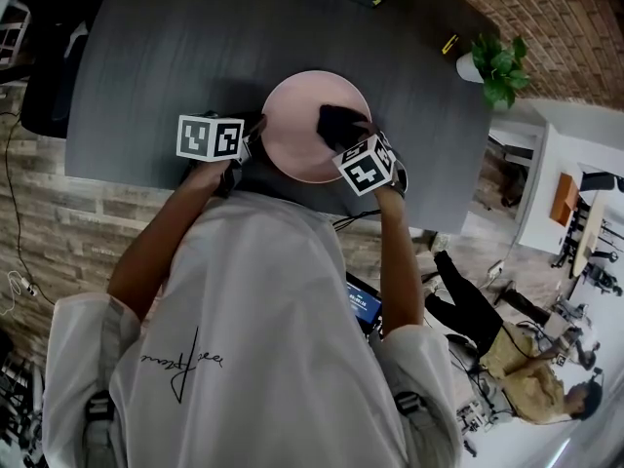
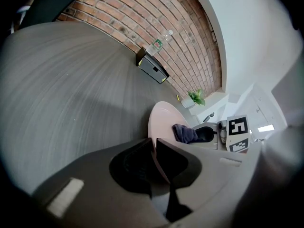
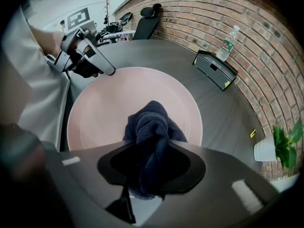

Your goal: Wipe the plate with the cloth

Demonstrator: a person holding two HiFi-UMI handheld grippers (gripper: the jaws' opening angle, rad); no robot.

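Observation:
A round pink plate [image 1: 297, 125] lies on the dark grey table near its front edge. My left gripper [image 1: 255, 136] is shut on the plate's left rim [image 2: 153, 137], which runs between its two jaws. A bunched dark blue cloth [image 3: 151, 127] is clamped in my right gripper [image 1: 356, 142], which points steeply down and presses the cloth [image 1: 339, 125] onto the right part of the plate [image 3: 109, 103]. In the left gripper view the cloth [image 2: 186, 133] lies on the plate with the right gripper [image 2: 211, 135] behind it. The left gripper [image 3: 102, 70] shows at the plate's far rim in the right gripper view.
The grey table [image 1: 175, 57] ends at a brick wall. A black box [image 3: 216, 69] with a clear bottle [image 3: 229, 42] behind it stands at the far side. A potted plant [image 1: 495, 66] sits at the table's right corner. Another person sits on the floor [image 1: 507, 349] to the right.

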